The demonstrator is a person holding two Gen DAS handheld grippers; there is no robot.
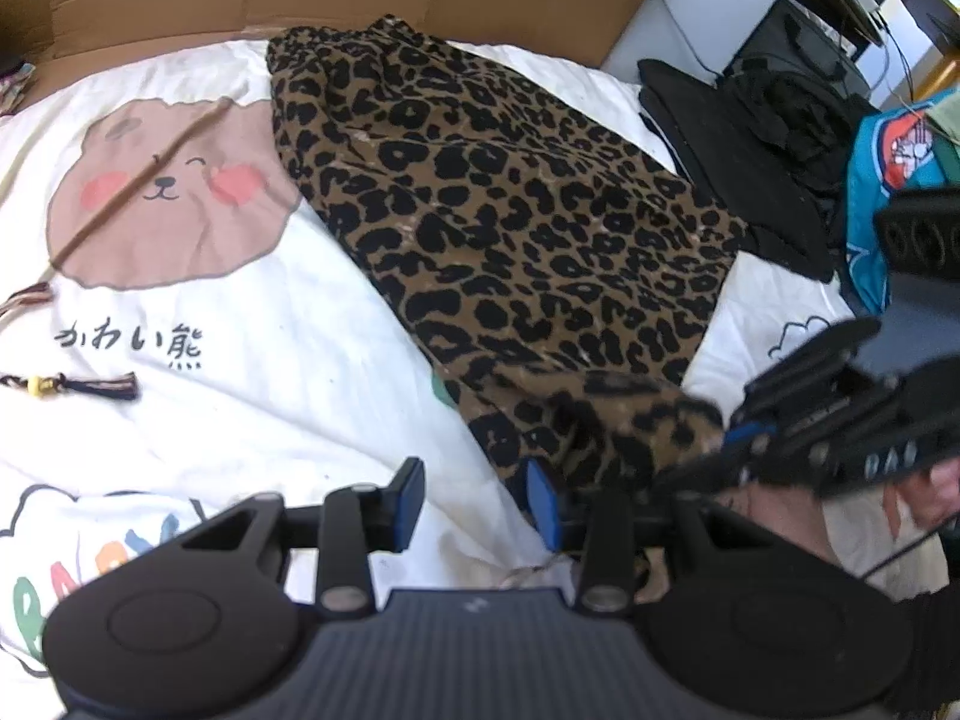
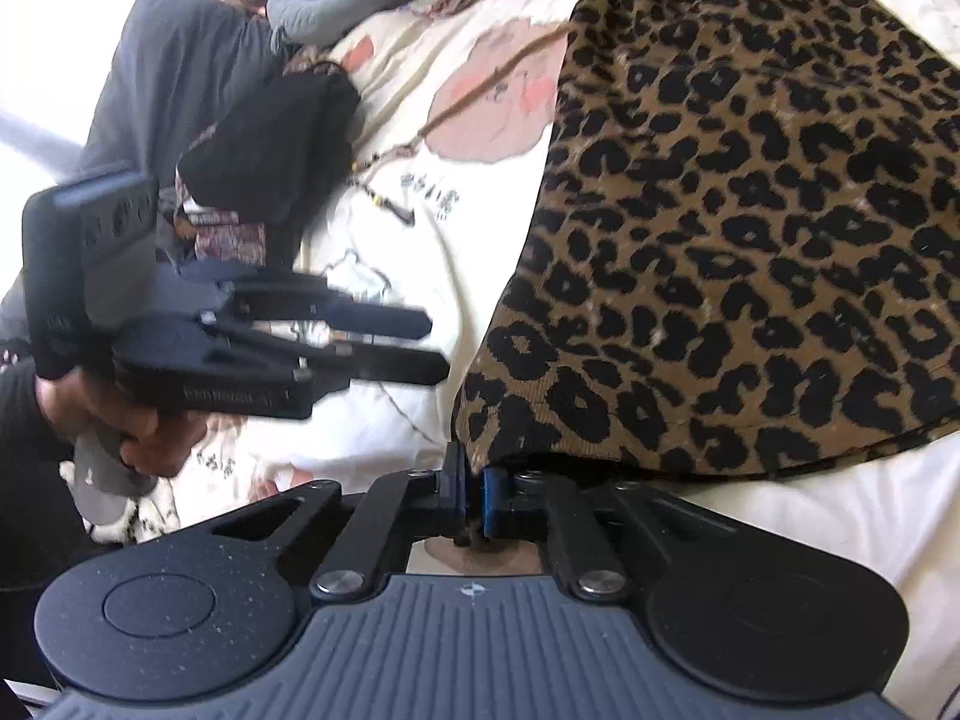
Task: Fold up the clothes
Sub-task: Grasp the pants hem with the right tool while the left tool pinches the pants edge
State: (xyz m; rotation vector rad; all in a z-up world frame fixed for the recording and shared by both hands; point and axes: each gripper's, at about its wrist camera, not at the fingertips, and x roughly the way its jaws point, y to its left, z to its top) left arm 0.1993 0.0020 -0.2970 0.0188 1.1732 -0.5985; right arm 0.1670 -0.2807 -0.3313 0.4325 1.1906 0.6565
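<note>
Taking the leopard-print garment point(image 1: 510, 228) as our landmark, we start well to its left, where a loose cord with tassels point(image 1: 90, 387) lies on the white bear-print bedsheet point(image 1: 240, 360); it plays no part yet. Just left of the garment's near hem we hold our left gripper point(image 1: 474, 501) with its blue pads apart and only sheet between them, so it grips nothing. The garment itself lies spread nearly flat along the bed, waistband at the far end, with no fold laid that we can see. At its near corner our right gripper point(image 2: 474, 495) has its fingers pinched together on the hem, and that corner is bunched and lifted a little. To the garment's right a pile of dark clothes point(image 1: 780, 150) waits unfolded. We judge the task barely begun: one corner secured, the other still to be taken, and every fold ahead.
</note>
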